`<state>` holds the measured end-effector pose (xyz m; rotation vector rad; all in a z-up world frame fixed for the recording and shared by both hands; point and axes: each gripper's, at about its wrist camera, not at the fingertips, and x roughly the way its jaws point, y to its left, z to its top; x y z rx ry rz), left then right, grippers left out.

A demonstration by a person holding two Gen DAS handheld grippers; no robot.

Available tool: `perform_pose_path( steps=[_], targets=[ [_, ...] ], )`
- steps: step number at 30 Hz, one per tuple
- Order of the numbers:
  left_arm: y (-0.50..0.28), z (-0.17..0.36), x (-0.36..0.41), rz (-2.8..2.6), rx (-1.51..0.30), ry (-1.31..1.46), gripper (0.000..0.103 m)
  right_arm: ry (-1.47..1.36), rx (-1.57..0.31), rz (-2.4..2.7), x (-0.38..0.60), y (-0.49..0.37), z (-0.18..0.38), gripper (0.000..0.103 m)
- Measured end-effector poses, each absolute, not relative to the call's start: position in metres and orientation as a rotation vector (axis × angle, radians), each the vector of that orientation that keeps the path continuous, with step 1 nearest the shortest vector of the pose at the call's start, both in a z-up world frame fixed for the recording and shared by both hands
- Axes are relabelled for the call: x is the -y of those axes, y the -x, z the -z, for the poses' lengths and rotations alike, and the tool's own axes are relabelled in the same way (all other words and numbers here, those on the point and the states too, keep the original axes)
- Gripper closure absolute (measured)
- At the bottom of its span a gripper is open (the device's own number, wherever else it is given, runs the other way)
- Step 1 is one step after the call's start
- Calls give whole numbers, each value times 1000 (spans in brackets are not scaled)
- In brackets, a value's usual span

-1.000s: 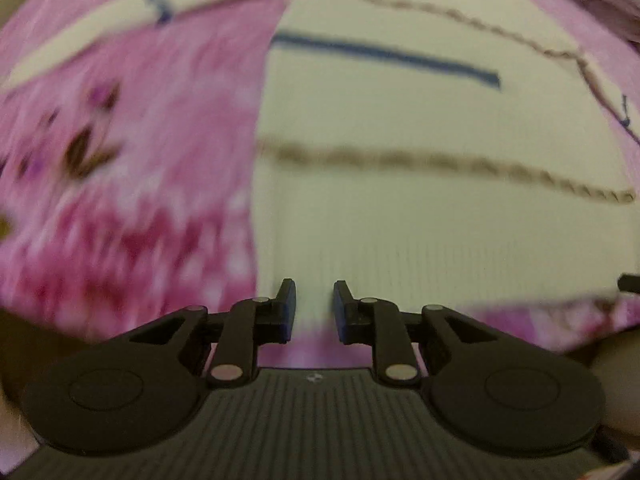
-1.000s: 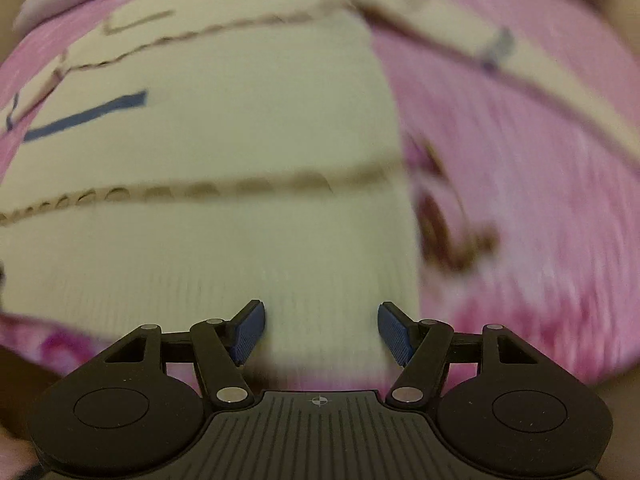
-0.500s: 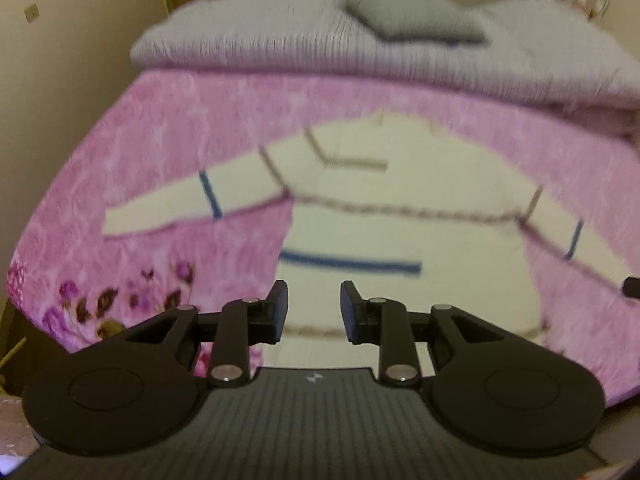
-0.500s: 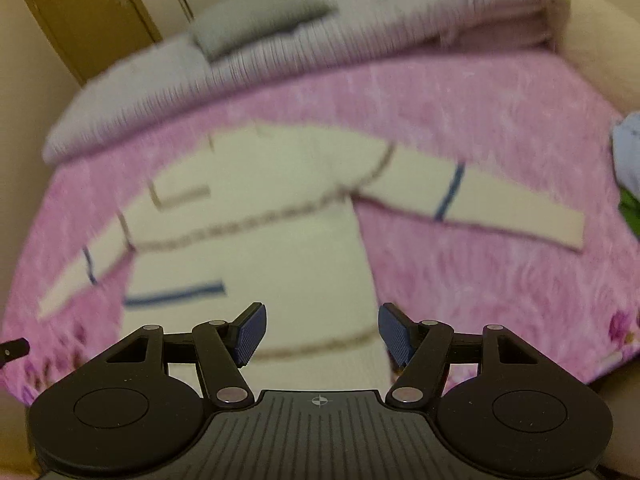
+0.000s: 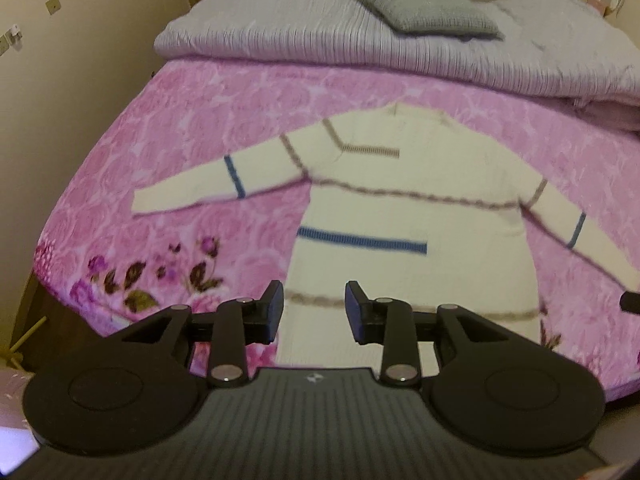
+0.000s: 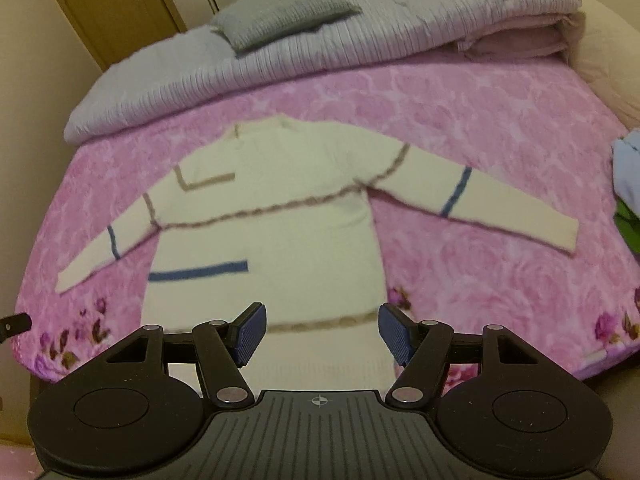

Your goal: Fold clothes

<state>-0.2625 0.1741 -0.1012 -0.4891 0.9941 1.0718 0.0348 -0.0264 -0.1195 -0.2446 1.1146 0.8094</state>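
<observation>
While no writing shows, both grippers' jaws gape empty above the sweater (image 5: 404,216).

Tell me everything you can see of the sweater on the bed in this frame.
The sweater is a cream knit with ribbing at the hem, brown braided trim across chest, shoulders and near the hem, and short blue stripes: one on the body, one on each sleeve. It lies flat and unfolded on the pink bedspread, neck toward the grey quilt, hem toward the cameras, both sleeves spread outward and angled down. Only the bedspread touches it; both tools, left and right, are open and apart from it.
</observation>
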Motion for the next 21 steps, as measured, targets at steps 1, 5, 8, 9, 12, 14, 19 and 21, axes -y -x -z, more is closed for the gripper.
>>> perform_pose_path(
  steps=[1, 5, 8, 9, 12, 14, 19, 21],
  targets=[
    [264, 102, -170, -1069, -1006, 489, 73, 249, -1120, -806, 28, -35, 121, 37],
    [267, 107, -159, -1057, -1035, 492, 73, 281, -1143, -801, 33, -30, 125, 37],
    [267, 108, -153, -1050, -1043, 491, 73, 293, -1165, -802, 38, -25, 127, 37],
    [267, 108, -151, -1048, -1044, 491, 73, 297, -1170, -804, 39, -23, 127, 37],
    [265, 110, -148, -1037, -1049, 488, 73, 312, -1177, -816, 40, -16, 128, 37],
    [263, 112, -145, -1027, -1054, 490, 73, 324, -1179, -826, 41, -11, 128, 37],
    [258, 116, -137, -996, -1072, 491, 73, 356, -1186, -853, 42, -1, 131, 37],
    [256, 119, -133, -983, -1084, 496, 73, 367, -1192, -851, 44, 0, 132, 37]
  ],
)
